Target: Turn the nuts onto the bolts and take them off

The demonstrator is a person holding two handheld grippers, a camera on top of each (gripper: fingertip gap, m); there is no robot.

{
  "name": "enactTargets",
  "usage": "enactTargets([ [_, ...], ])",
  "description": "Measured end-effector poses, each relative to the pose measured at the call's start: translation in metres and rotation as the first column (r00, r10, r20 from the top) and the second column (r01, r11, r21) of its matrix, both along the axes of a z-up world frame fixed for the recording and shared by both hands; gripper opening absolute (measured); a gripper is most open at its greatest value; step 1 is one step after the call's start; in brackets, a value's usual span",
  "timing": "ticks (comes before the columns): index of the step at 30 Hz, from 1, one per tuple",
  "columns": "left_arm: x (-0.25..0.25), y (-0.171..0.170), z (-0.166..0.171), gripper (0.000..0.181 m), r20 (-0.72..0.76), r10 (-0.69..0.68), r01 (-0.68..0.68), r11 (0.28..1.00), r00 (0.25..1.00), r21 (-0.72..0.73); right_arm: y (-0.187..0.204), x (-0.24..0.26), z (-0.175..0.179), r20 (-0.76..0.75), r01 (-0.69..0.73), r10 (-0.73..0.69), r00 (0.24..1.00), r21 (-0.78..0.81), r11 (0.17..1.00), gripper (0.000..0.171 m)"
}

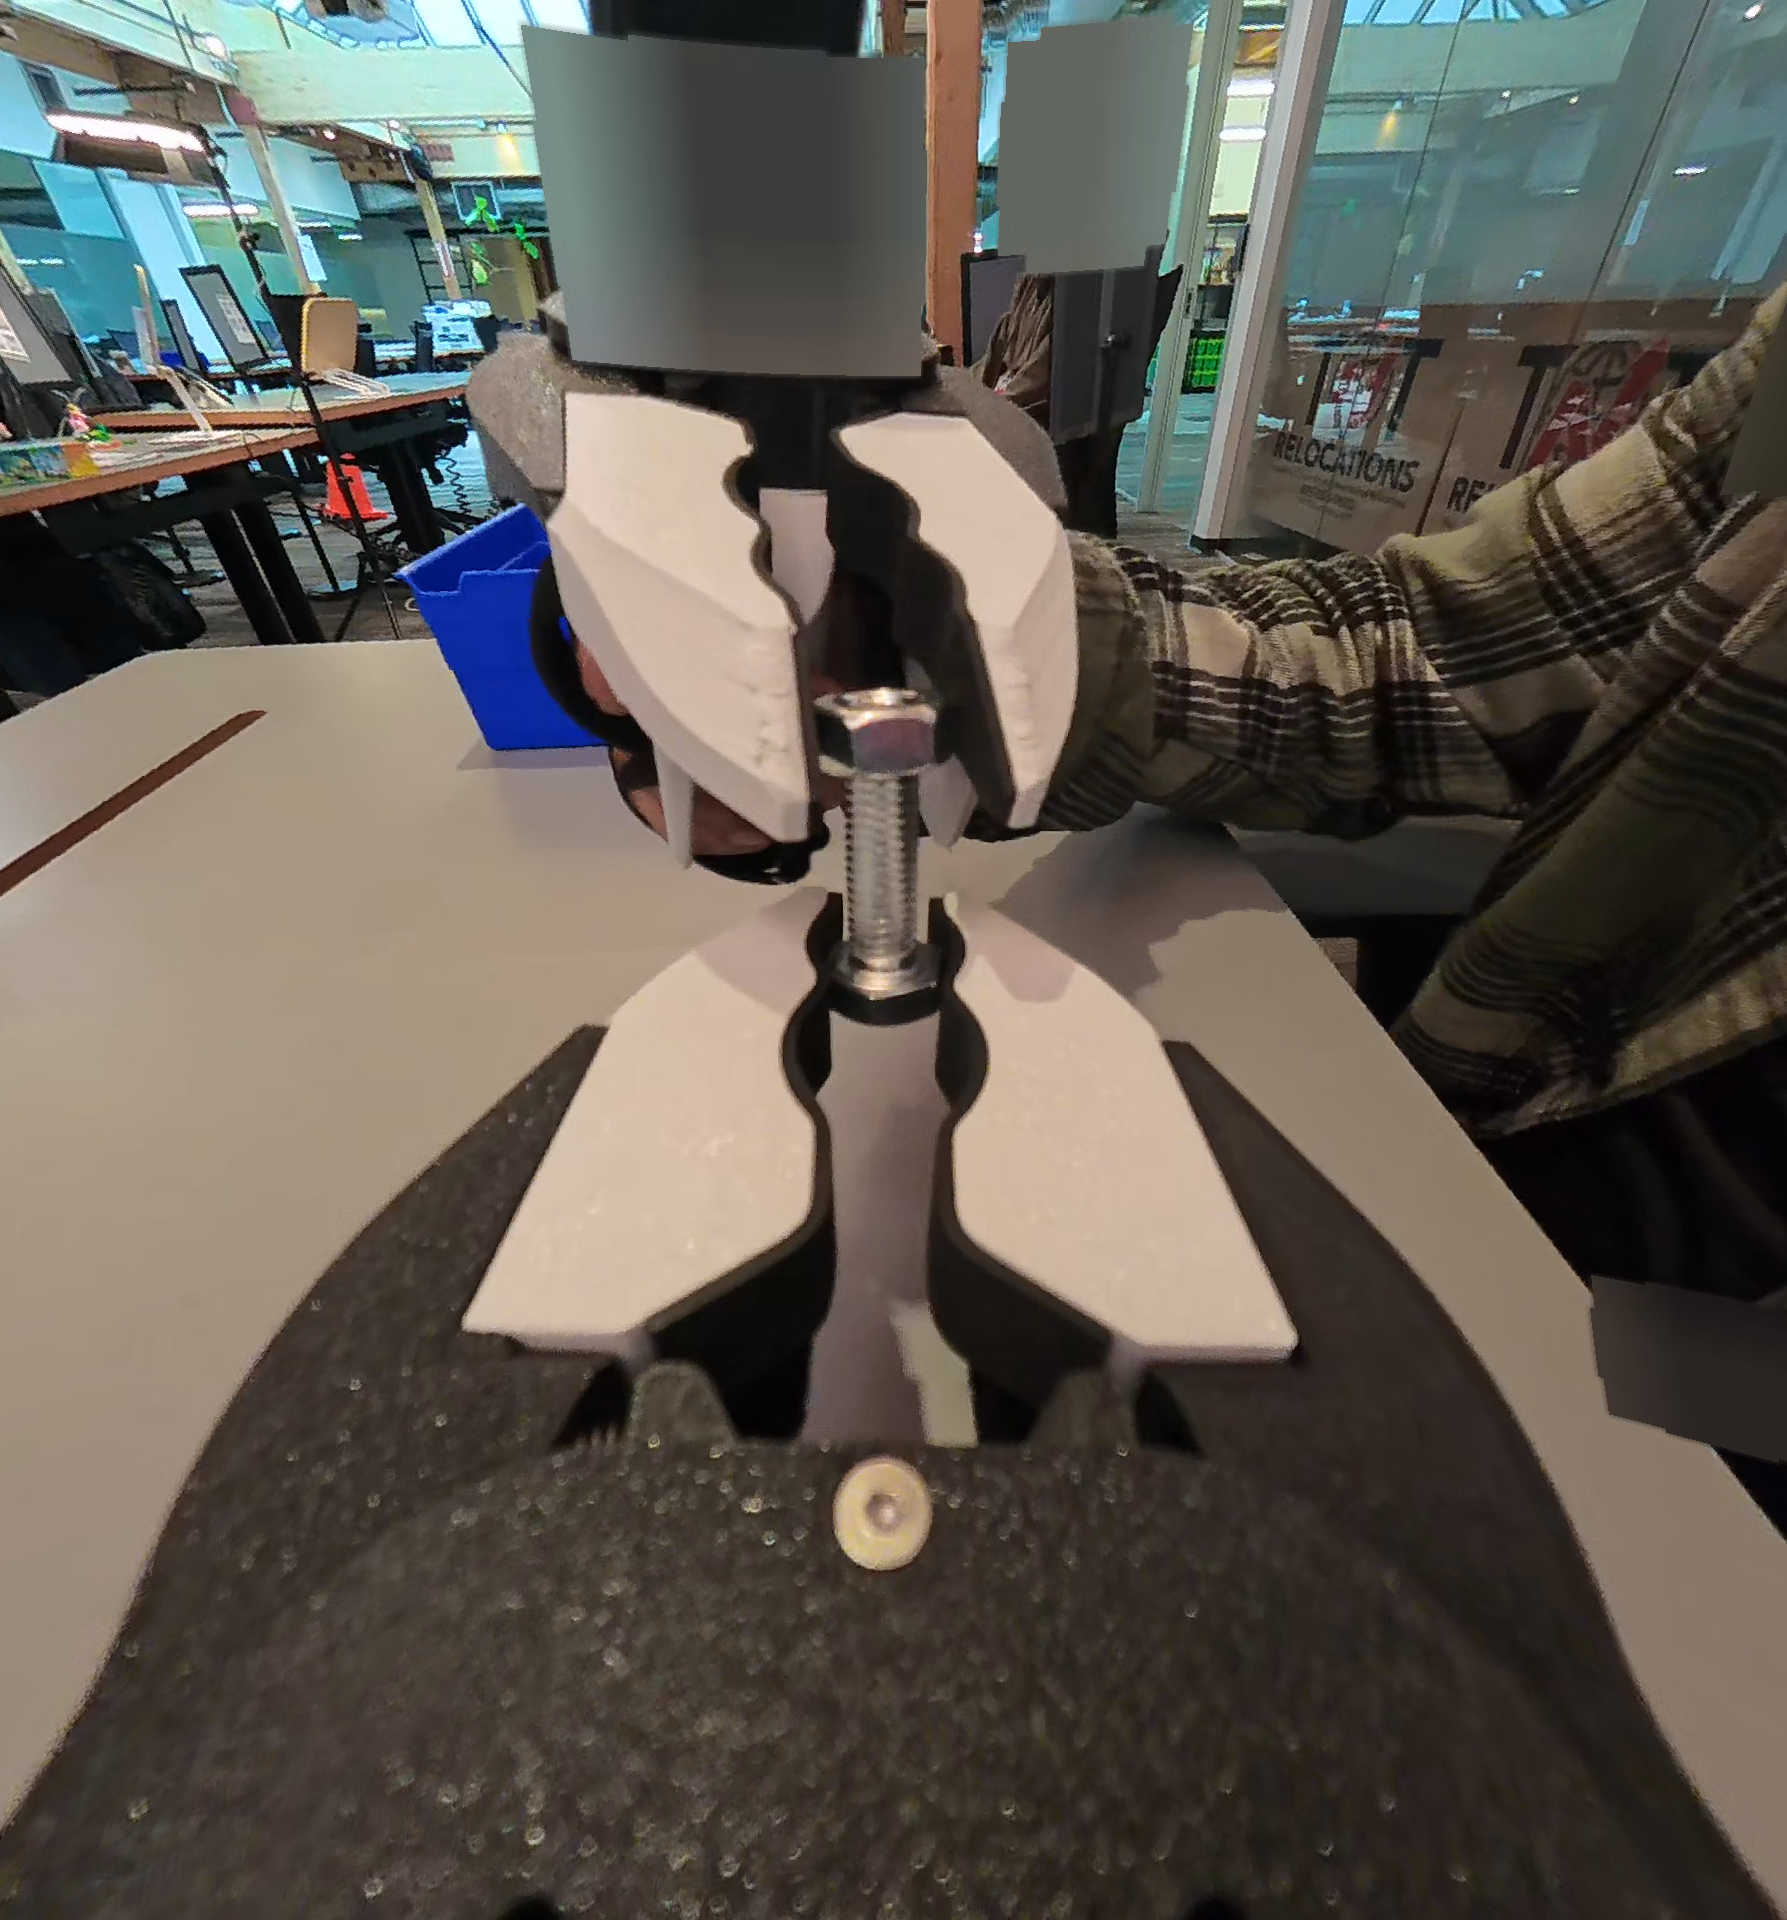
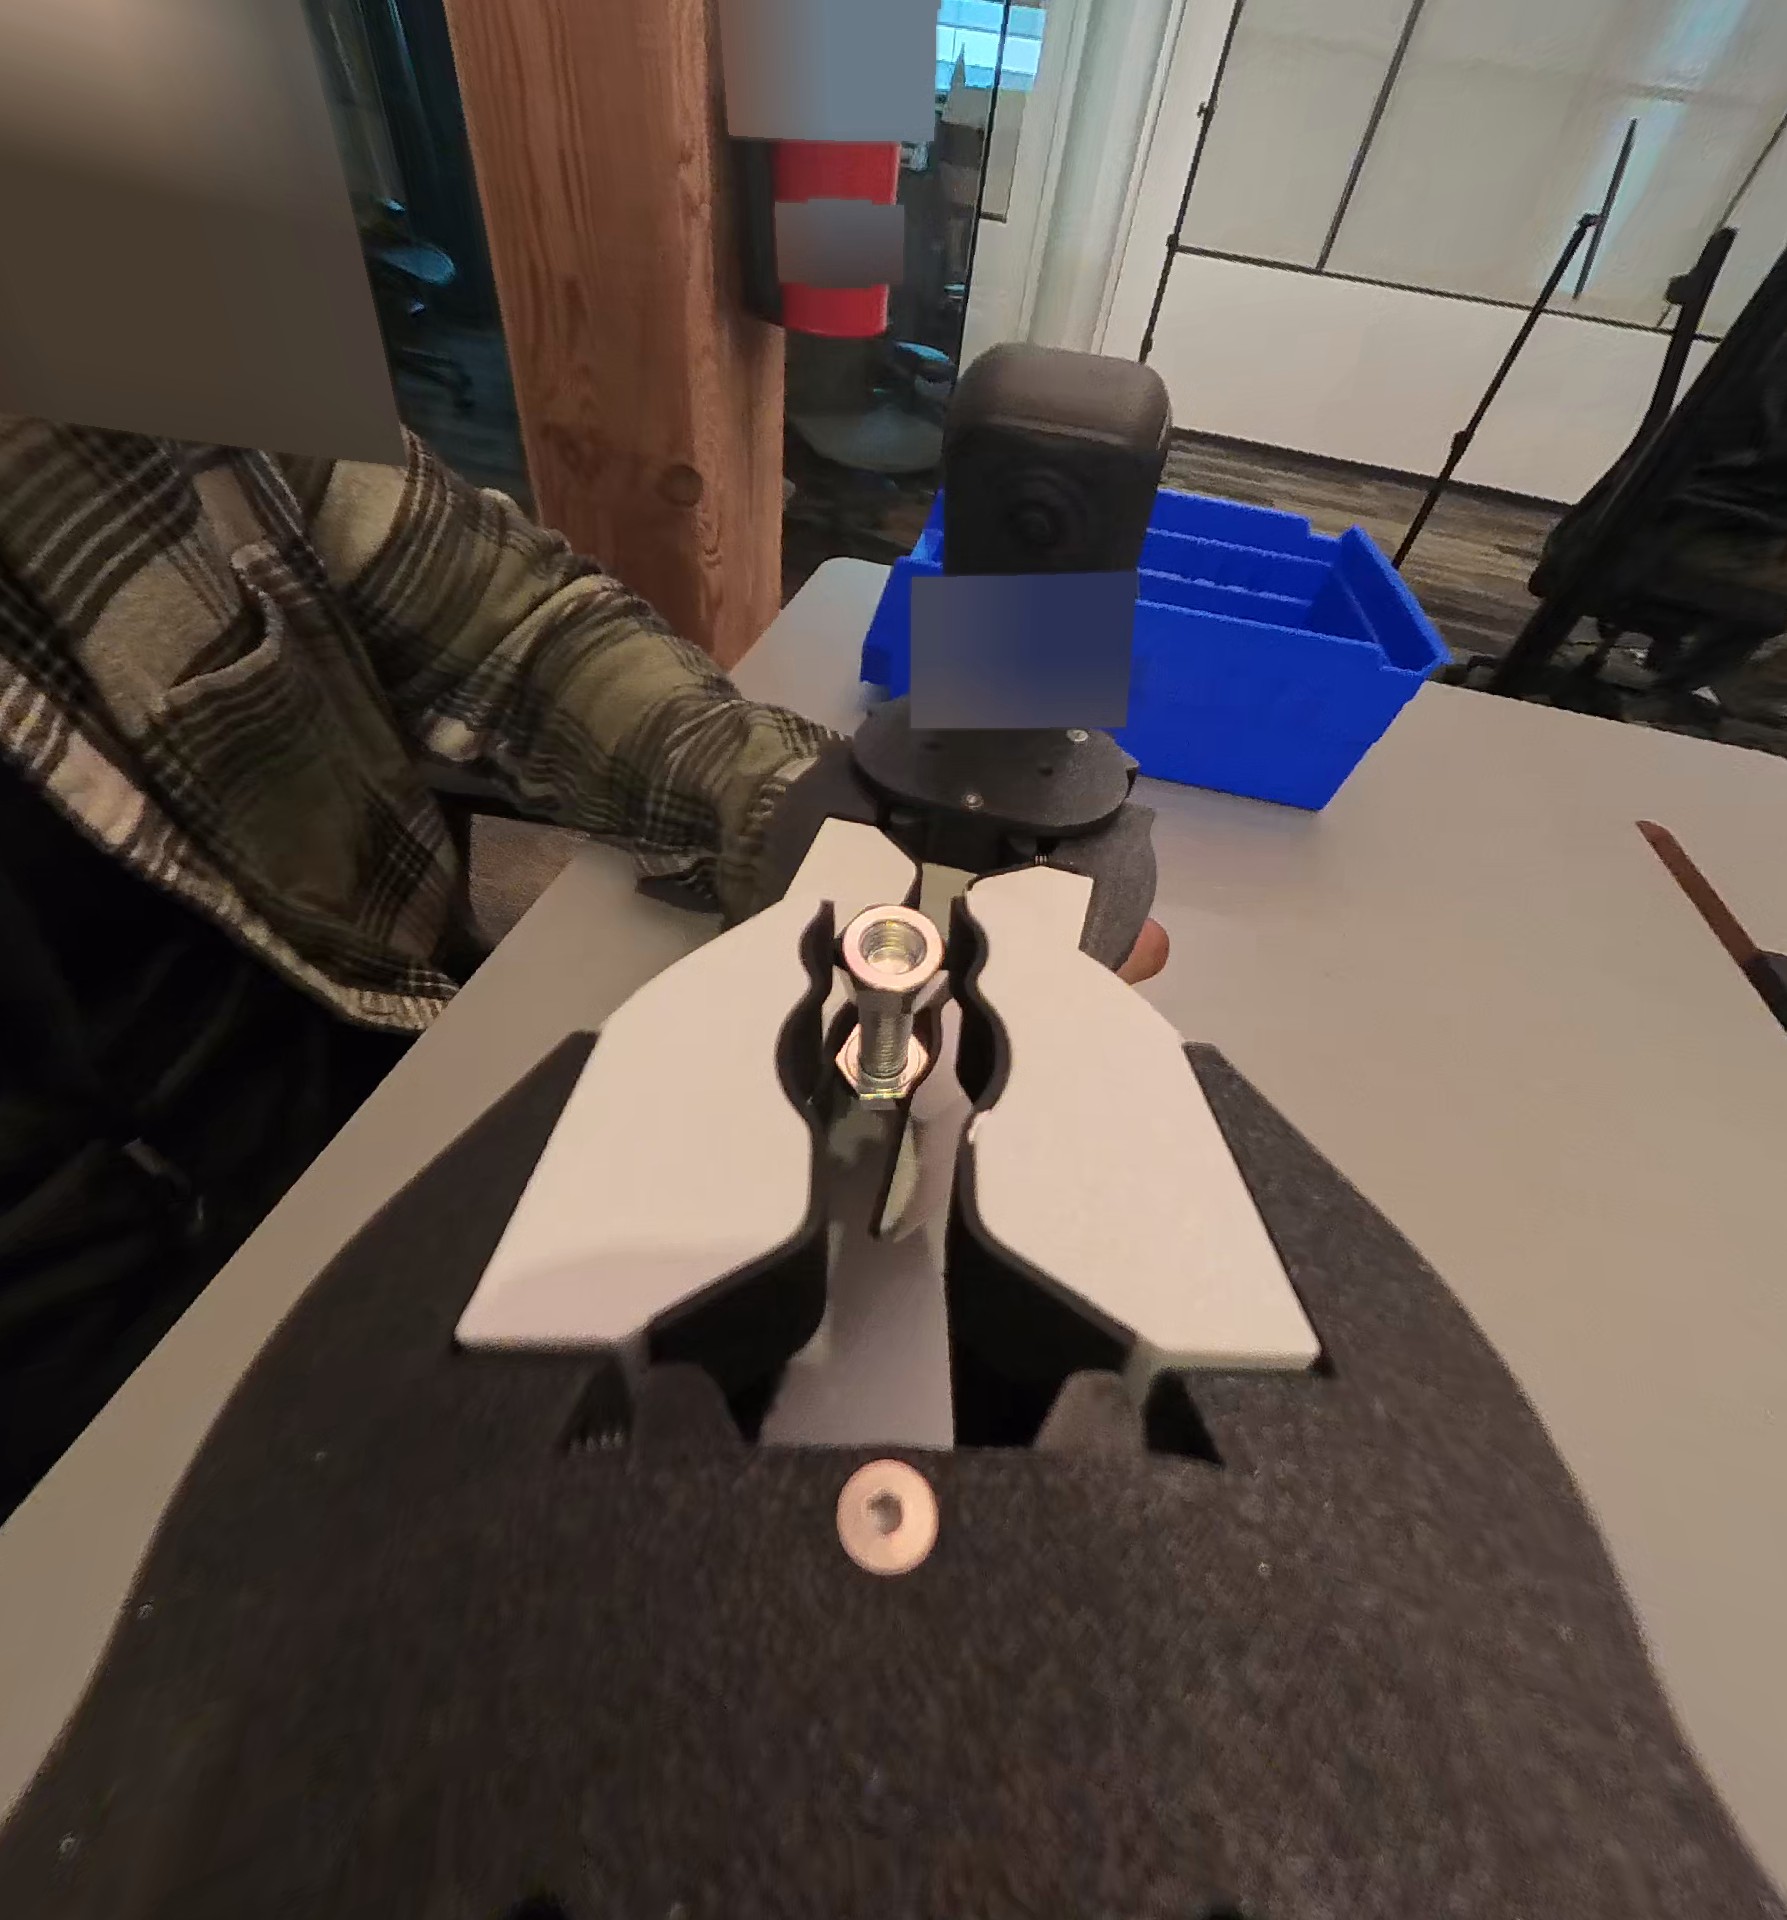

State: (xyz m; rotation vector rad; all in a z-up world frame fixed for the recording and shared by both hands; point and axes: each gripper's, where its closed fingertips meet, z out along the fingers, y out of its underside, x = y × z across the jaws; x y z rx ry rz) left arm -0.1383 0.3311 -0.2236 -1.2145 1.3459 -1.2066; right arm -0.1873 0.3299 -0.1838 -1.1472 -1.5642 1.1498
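A silver bolt (image 1: pixel 878 852) stands upright above the grey table (image 1: pixel 245 987). My left gripper (image 1: pixel 878 920) is shut on the hex head (image 1: pixel 881 977) at its lower end. My right gripper (image 1: pixel 881 795) comes down from above and is shut on the hex nut (image 1: pixel 873 732) at the top of the thread. In the right wrist view the nut (image 2: pixel 887 951) shows end-on between my right gripper's (image 2: pixel 889 920) tips, with the bolt's head (image 2: pixel 881 1070) below it. The left gripper's black camera (image 2: pixel 1055 488) faces me from behind; its fingertips are hidden.
A blue plastic bin (image 1: pixel 494 623) stands at the table's far edge, also in the right wrist view (image 2: pixel 1263 675). A person's plaid sleeve (image 1: pixel 1388 665) reaches in from the right. A dark strip (image 1: pixel 99 821) crosses the table. A wooden post (image 2: pixel 608 312) stands behind. About 6 cm separates my left fingertips from my right.
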Motion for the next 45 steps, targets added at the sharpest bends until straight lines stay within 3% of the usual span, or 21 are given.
enactTargets([
  [11, 0.001, 0.003, 0.002, 0.015, 0.014, 0.016, -0.015, 1.000, 1.000, -0.020, 0.004, -0.004, 0.001, 0.001, 0.034, -0.034, 0.999, 0.011, 0.999, 0.029],
  [14, 0.000, 0.005, 0.004, 0.015, 0.025, 0.022, -0.022, 0.999, 0.999, -0.024, 0.007, -0.004, 0.004, 0.001, 0.074, -0.074, 0.997, 0.025, 0.997, 0.041],
  [19, -0.003, 0.011, 0.008, 0.015, 0.048, 0.056, -0.054, 0.998, 0.997, -0.040, 0.027, 0.004, 0.022, -0.130, 0.324, -0.319, 0.939, 0.014, 0.946, 0.068],
  [23, -0.004, 0.011, 0.011, 0.015, 0.070, 0.053, -0.049, 0.997, 0.996, -0.059, 0.039, 0.014, 0.022, -0.183, 0.463, -0.452, 0.873, 0.023, 0.886, 0.072],
  [45, -0.006, 0.009, 0.015, 0.015, 0.093, 0.048, -0.045, 0.998, 0.995, -0.038, 0.028, 0.010, 0.027, -0.166, 0.359, -0.349, 0.922, 0.032, 0.933, 0.060],
])
